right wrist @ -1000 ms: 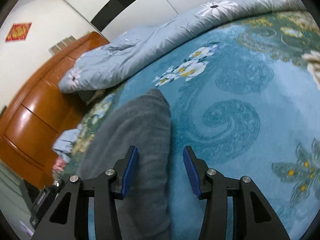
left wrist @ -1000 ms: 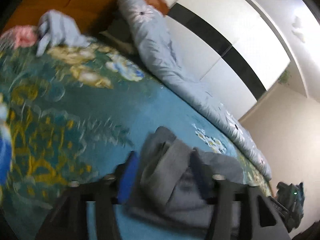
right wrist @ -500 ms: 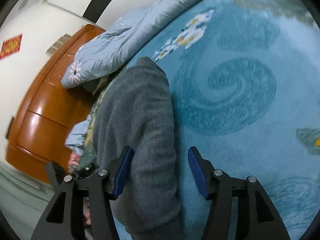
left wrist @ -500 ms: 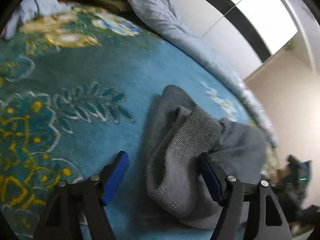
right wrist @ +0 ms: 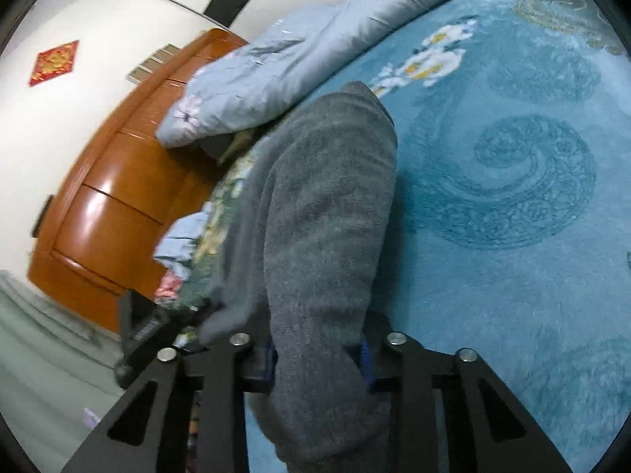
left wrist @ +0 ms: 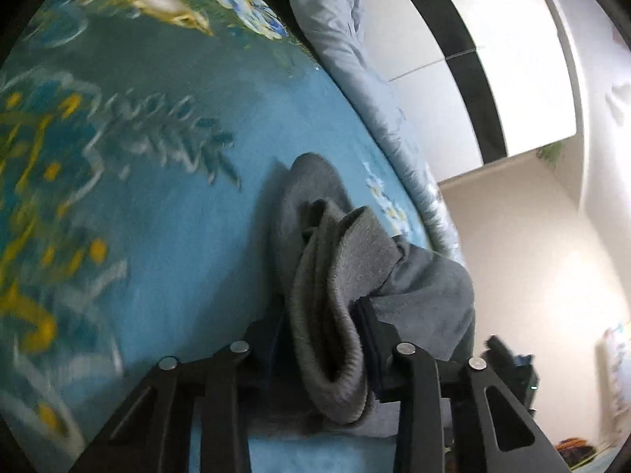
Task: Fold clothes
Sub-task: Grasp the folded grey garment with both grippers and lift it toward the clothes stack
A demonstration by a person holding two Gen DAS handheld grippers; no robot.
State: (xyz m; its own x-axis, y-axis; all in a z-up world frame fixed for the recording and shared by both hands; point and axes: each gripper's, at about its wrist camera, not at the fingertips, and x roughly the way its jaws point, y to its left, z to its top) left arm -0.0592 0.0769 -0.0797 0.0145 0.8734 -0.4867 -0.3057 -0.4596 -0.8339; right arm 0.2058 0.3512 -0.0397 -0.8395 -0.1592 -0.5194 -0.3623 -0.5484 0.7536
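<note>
A grey knitted garment (left wrist: 335, 283) lies bunched on the blue floral bedspread (left wrist: 165, 236). My left gripper (left wrist: 323, 347) is shut on its ribbed edge, which bulges between the fingers. In the right wrist view the same grey garment (right wrist: 323, 216) stretches away from me across the bedspread (right wrist: 512, 236). My right gripper (right wrist: 319, 354) is shut on its near end; the blue pads are almost hidden by the cloth.
A pale blue duvet (right wrist: 299, 51) lies rolled along the far side of the bed, also seen in the left wrist view (left wrist: 355, 59). A wooden headboard (right wrist: 118, 181) stands at the left. A white wardrobe (left wrist: 493, 59) is behind. Small clothes (right wrist: 177, 244) lie near the headboard.
Both grippers have closed on the grey garment; a second ago both were open around it. The left gripper has lifted and tilted with the cloth.
</note>
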